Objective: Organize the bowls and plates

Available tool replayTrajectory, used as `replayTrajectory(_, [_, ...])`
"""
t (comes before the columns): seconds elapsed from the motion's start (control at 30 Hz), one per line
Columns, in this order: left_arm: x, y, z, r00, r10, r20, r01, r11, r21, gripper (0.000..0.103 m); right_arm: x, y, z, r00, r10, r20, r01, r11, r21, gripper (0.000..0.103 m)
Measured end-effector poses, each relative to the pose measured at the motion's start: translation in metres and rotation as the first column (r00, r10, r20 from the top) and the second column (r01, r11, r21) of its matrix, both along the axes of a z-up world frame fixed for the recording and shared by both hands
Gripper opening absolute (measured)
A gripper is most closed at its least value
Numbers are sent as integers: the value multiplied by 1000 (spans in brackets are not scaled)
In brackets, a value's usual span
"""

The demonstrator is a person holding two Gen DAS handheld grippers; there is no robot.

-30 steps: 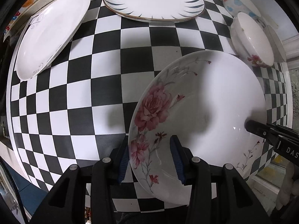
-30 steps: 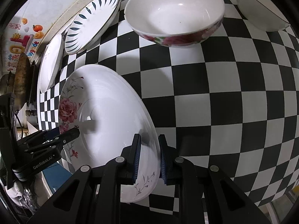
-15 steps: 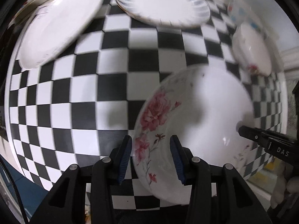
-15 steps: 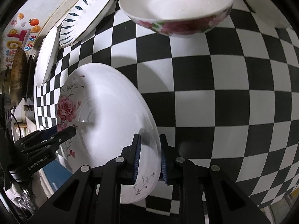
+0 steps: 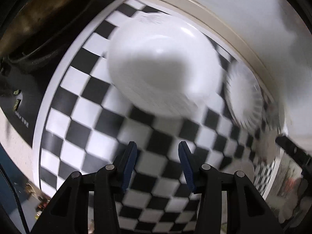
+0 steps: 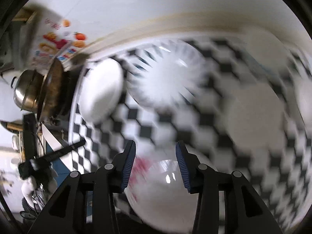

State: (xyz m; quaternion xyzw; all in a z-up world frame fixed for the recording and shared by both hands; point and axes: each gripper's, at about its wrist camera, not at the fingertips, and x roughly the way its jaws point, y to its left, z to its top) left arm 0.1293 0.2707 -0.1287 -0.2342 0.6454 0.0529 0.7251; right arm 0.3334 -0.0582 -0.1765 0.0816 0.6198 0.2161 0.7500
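Observation:
Both views are motion-blurred. My left gripper (image 5: 157,146) is open over the checkered cloth, with nothing between its fingers; a plain white plate (image 5: 159,68) lies ahead of it and a blue-striped plate (image 5: 243,97) to its right. My right gripper (image 6: 155,144) hangs above the rose-patterned plate (image 6: 165,191). Its jaws are opening and neither pad touches the plate. Farther off in the right wrist view are the blue-striped plate (image 6: 165,78), the plain white plate (image 6: 101,91) and a blurred white bowl (image 6: 257,117). The left gripper (image 6: 52,154) shows at the left edge.
A metal pot (image 6: 33,91) and dark cookware stand beyond the cloth's left edge. A wall with colourful stickers (image 6: 58,42) runs behind the counter. The black-and-white checkered cloth (image 5: 81,105) ends in a white border near a dark stove top (image 5: 17,97).
The right gripper has let go of the rose plate's rim and risen away. The left gripper has come off that plate and swung toward the plain white plate. Both views have become blurred.

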Motion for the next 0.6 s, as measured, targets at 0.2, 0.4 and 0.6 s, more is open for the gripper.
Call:
replayTrajectory(0.2, [71,29,-41,998,59,-11,-58,998,21,42,91,106,-30,989,146,4,-146,989,-16,46])
replayTrajectory(0.4, [105,31,-73,996,82,-28,-82,997,-10,42,151,167,-75,974,215,-72,-222,969,-107,46])
replayTrajectory(0.6, [118,37,-89,997,64,-42,-65,998,-14,41,171,185,-116,957,249,-151,-271,951,-149,43])
